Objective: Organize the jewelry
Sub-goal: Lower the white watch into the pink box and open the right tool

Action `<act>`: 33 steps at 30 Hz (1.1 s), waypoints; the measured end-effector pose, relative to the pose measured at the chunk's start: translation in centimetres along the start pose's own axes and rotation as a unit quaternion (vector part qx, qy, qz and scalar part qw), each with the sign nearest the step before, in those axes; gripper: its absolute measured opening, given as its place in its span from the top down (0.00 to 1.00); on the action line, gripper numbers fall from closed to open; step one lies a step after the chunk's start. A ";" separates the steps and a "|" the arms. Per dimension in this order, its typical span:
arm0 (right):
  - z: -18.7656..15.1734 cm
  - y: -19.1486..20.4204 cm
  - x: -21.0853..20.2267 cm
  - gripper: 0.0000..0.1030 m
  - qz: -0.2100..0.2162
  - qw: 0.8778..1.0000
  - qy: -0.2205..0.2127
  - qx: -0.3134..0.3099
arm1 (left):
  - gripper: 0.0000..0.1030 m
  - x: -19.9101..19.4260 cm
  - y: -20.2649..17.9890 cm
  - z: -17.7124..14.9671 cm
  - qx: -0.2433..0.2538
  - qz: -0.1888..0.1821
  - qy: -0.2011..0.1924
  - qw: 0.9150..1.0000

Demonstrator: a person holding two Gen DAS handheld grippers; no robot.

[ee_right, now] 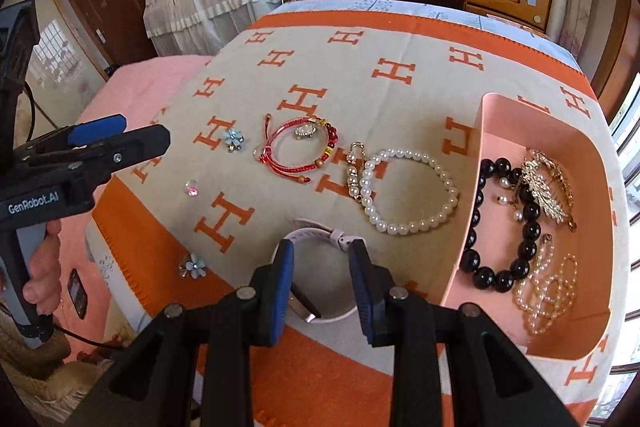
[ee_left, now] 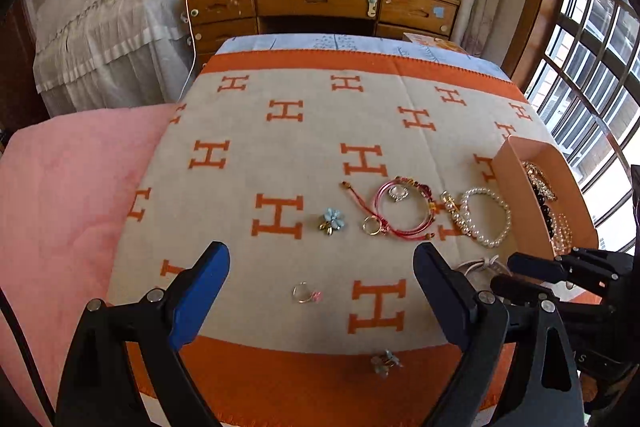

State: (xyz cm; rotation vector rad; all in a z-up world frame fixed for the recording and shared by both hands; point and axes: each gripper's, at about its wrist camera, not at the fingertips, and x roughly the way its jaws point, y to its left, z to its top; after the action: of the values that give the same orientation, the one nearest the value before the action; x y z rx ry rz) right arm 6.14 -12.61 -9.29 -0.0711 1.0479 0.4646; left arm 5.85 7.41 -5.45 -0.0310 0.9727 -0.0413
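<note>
My left gripper (ee_left: 322, 251) hangs open and wide over the H-patterned blanket (ee_left: 240, 187), holding nothing. A small ring with a pink stone (ee_left: 306, 294) lies between its fingers, a blue flower earring (ee_left: 332, 221) just beyond. My right gripper (ee_right: 321, 247) is partly open, its blue pads (ee_right: 284, 267) straddling a white watch (ee_right: 316, 229) that lies on the blanket. Beyond it lie a pearl bracelet (ee_right: 408, 191), a pearl clip (ee_right: 354, 171) and a red cord bracelet (ee_right: 296, 143) with a ring (ee_right: 306, 133) inside. The pink box (ee_right: 496, 123) on the right holds a black bead bracelet (ee_right: 500, 223).
A gold brooch (ee_right: 546, 187) and a pearl chain (ee_right: 548, 291) also lie in the box. A second blue flower earring (ee_right: 194, 265) sits on the orange border. A pink quilt (ee_left: 72, 187) lies to the left, a wooden dresser (ee_left: 320, 3) behind, windows at the right.
</note>
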 end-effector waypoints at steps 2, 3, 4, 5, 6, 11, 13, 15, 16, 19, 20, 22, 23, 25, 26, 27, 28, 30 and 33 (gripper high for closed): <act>0.3 0.5 0.8 0.72 -0.023 0.999 0.017 -0.023 | 0.11 0.8 0.6 -0.6 -0.009 -0.005 0.012 1.000; 0.3 0.7 1.2 0.72 -0.035 0.998 0.025 -0.034 | 0.11 1.0 0.8 -0.8 -0.013 -0.007 0.015 1.000; 0.5 0.9 1.5 0.72 -0.048 0.997 0.034 -0.046 | 0.11 1.2 1.0 -0.9 -0.017 -0.009 0.018 1.000; 0.6 1.0 1.8 0.72 -0.058 0.996 0.040 -0.056 | 0.11 1.4 1.1 -1.1 -0.020 -0.011 0.020 1.000; 0.7 1.0 2.0 0.72 -0.065 0.995 0.046 -0.063 | 0.11 1.5 1.3 -1.1 -0.022 -0.014 0.021 0.999; 1.3 0.7 3.4 0.73 -0.082 0.991 0.075 -0.081 | 0.11 2.1 1.8 -1.2 -0.028 -0.021 0.022 0.999; 1.3 1.0 3.8 0.73 -0.098 0.987 0.080 -0.094 | 0.11 2.3 1.9 -1.1 -0.029 -0.021 0.022 0.999; 1.0 1.4 3.7 0.82 -0.107 0.986 0.073 -0.109 | 0.11 2.6 2.1 -1.0 -0.031 -0.020 0.025 0.999; 0.9 1.6 3.7 0.82 -0.108 0.985 0.071 -0.115 | 0.11 2.6 2.2 -1.0 -0.032 -0.021 0.026 0.999; 0.9 1.6 3.1 0.83 -0.101 0.988 0.059 -0.103 | 0.11 2.9 2.4 -0.9 -0.036 -0.020 0.029 0.999; 1.0 1.5 2.8 0.83 -0.097 0.989 0.052 -0.098 | 0.11 2.9 2.4 -0.9 -0.037 -0.020 0.029 0.999; 1.3 1.4 1.8 0.83 -0.085 0.992 0.037 -0.084 | 0.11 2.8 2.4 -0.9 -0.034 -0.019 0.029 0.999; 1.5 1.2 1.1 0.84 -0.080 0.994 0.028 -0.075 | 0.11 2.8 2.4 -0.8 -0.033 -0.018 0.028 0.999; 1.9 0.6 -0.5 0.86 -0.073 0.996 0.009 -0.057 | 0.11 2.7 2.1 -0.7 -0.029 -0.018 0.027 0.999; 2.1 0.1 -1.4 0.87 -0.075 0.996 -0.002 -0.047 | 0.11 2.7 1.9 -0.6 -0.027 -0.018 0.027 0.999; 2.4 -0.4 -2.2 0.87 -0.079 0.996 -0.013 -0.037 | 0.11 2.7 1.7 -0.5 -0.025 -0.019 0.027 0.999; 2.6 -1.1 -3.2 0.88 -0.080 0.996 -0.025 -0.023 | 0.11 2.7 1.4 -0.5 -0.023 -0.020 0.027 0.999; 3.0 -2.8 -5.1 0.88 -0.077 0.996 -0.044 0.007 | 0.11 2.8 0.9 -0.5 -0.017 -0.021 0.029 0.999; 3.2 -5.3 -7.3 0.88 -0.077 0.994 -0.061 0.048 | 0.11 2.9 0.1 -0.4 -0.009 -0.022 0.030 0.999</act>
State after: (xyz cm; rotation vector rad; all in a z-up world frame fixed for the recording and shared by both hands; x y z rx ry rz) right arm 7.90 -18.92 -2.35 -0.0372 0.9350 0.2737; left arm 7.15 7.39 -8.11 -0.0681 1.0325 -0.0747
